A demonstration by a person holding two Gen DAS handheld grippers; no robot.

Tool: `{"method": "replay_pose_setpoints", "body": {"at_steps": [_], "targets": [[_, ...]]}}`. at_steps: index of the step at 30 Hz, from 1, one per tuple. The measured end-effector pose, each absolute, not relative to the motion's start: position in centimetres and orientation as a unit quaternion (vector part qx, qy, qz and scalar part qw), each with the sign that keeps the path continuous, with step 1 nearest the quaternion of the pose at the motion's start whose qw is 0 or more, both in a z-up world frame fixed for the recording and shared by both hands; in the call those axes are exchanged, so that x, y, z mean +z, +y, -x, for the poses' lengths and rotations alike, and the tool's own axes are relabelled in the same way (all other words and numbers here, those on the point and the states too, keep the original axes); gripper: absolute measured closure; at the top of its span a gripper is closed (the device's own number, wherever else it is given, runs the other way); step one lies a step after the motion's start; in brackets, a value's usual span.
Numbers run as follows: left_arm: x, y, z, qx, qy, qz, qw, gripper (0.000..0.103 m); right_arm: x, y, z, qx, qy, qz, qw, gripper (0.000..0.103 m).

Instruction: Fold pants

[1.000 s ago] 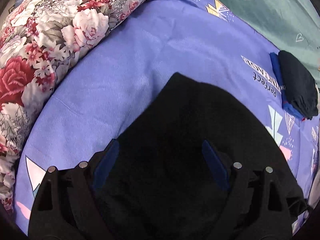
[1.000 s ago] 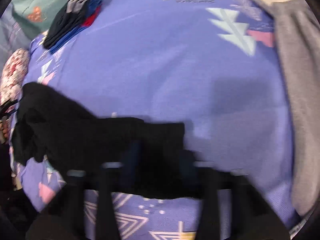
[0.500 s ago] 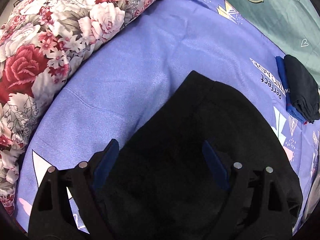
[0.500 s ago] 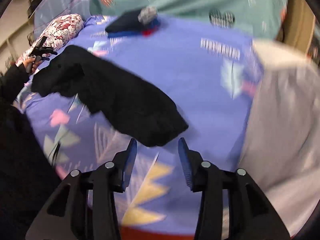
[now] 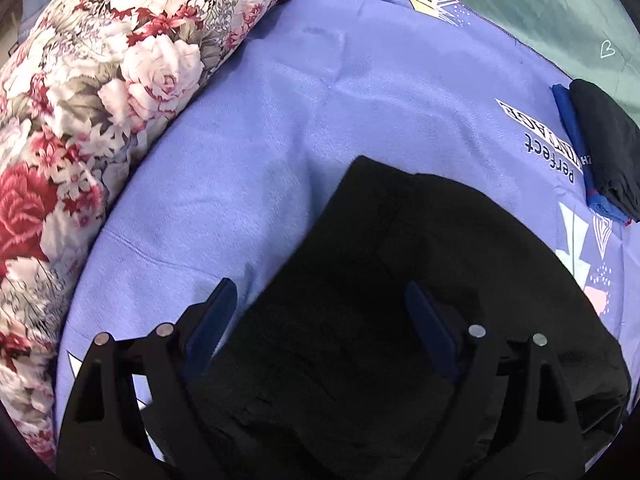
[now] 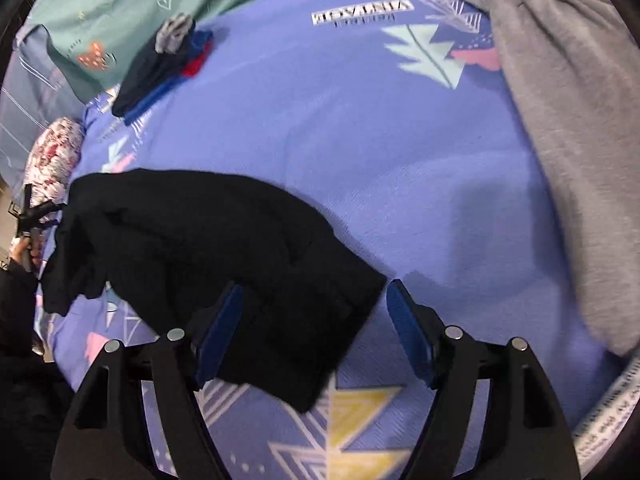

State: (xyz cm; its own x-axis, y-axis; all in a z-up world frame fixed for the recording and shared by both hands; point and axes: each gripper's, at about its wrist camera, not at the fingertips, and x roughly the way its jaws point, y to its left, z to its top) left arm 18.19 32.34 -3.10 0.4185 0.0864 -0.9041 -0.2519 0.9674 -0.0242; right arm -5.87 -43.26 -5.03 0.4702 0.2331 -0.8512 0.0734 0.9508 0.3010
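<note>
1. Left wrist view: the left hand-held gripper (image 5: 320,320) points steeply down over the black pants (image 5: 400,300), its jaws spread wide. The blue pads (image 5: 212,320) press on nothing; the cloth lies under and between them.
2. The pants lie on a purple bedsheet (image 5: 280,120) printed with triangles and lettering. One corner of the cloth points toward the far side of the bed.
3. A rolled floral quilt (image 5: 100,100) runs along the left edge of the sheet, apart from the pants.
4. At the far right lies a small stack of folded clothes (image 5: 604,148), dark on top with a blue piece beneath, well apart from the pants. Behind it is a green cover (image 5: 560,8).
5. Right wrist view: the right hand-held gripper (image 6: 314,320) has its jaws wide; they have just been opening. The near end of the pants (image 6: 220,248) lies between the fingers, with nothing clamped.
6. The pants stretch leftward across the bedsheet (image 6: 400,160), rumpled at the far end.
7. At the left edge a hand (image 6: 20,248) holds the other gripper.
8. A grey garment (image 6: 568,140) lies along the right side of the bed, apart from the pants. The stack of folded clothes (image 6: 160,68) sits at the far left by the green cover (image 6: 120,0).
</note>
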Motion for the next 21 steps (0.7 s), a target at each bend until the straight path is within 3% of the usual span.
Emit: {"method": "replay_pose_setpoints", "body": {"at_steps": [10,11,12,13,14,15,16,18,21], "targets": [[-3.6,30.0,-23.1,0.059,0.529,-0.018,0.846,0.012,-6.2,-41.8,5.3,0.016,0.518,-0.11,0.848,0.029],[-4.0,29.3,-23.5,0.053,0.531,-0.034,0.845,0.012,-6.2,-41.8,5.2,0.013,0.518,-0.109,0.848,0.035],[-4.3,28.4,-23.8,0.05,0.53,-0.056,0.844,0.012,-6.2,-41.7,5.1,0.013,0.518,-0.102,0.849,0.049],[-4.5,27.7,-23.9,0.052,0.525,-0.074,0.846,0.014,-6.1,-41.5,5.0,0.009,0.518,-0.091,0.85,0.053],[-4.4,27.3,-23.9,0.05,0.518,-0.085,0.85,0.019,-5.9,-41.5,4.9,0.008,0.517,-0.086,0.852,0.061],[-4.2,27.0,-23.7,0.037,0.516,-0.087,0.851,0.042,-5.9,-41.7,4.6,0.019,0.515,-0.094,0.852,0.086],[-4.0,26.6,-23.6,0.026,0.519,-0.086,0.85,0.065,-5.9,-41.9,4.5,0.045,0.516,-0.113,0.848,0.088],[-3.7,25.6,-23.2,0.025,0.516,-0.11,0.849,0.081,-5.2,-41.6,4.7,0.038,0.504,-0.09,0.858,0.089],[-2.5,25.1,-22.2,0.033,0.497,-0.118,0.859,0.089,-3.3,-41.9,4.7,0.032,0.47,-0.085,0.878,0.089]]}}
